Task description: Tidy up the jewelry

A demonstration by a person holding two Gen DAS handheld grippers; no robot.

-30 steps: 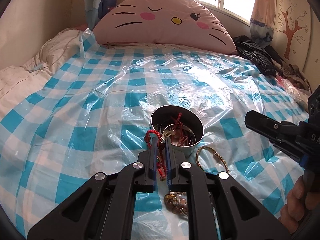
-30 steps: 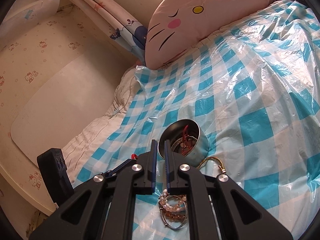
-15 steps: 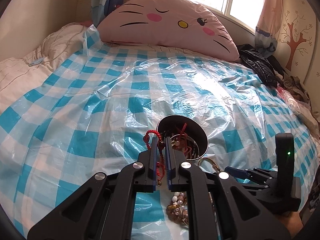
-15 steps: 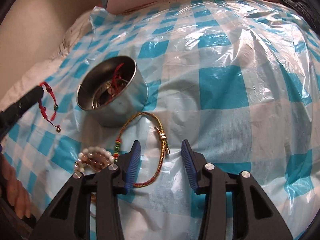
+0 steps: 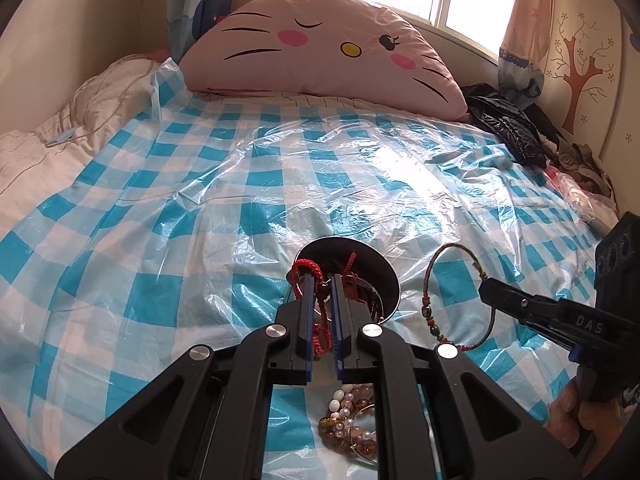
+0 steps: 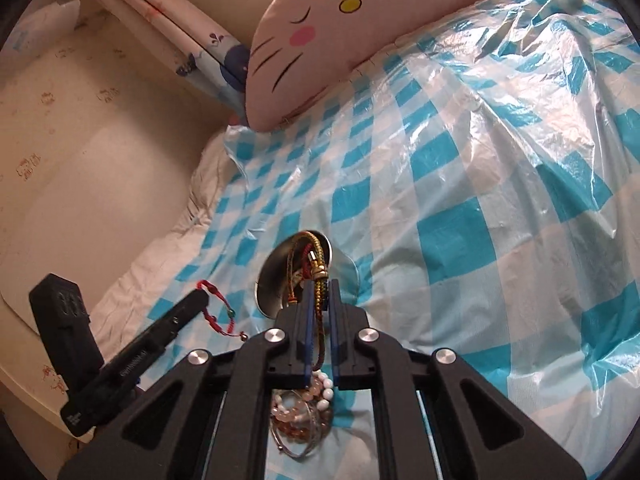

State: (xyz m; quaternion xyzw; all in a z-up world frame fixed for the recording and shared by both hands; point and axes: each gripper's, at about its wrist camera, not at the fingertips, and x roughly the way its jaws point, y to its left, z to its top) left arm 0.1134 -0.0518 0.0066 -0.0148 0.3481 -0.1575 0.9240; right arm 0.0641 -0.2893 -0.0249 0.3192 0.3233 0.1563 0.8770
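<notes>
While left gripper (image 5: 322,280) clamps red bracelet (image 5: 306,270), right gripper (image 6: 320,286) clamps olive cord bracelet (image 5: 430,280), loop upright.

The bed's plastic checked sheet (image 5: 248,184) lies open across its middle and toward the left edge. Obstacles cluster near the front edge: 1 metal tin (image 5: 386,280), with a bead bracelet pile (image 5: 352,420) just in front of it. A cat-face pillow (image 5: 320,52) blocks the head edge; dark clothing (image 5: 508,128) fills the far right corner.
</notes>
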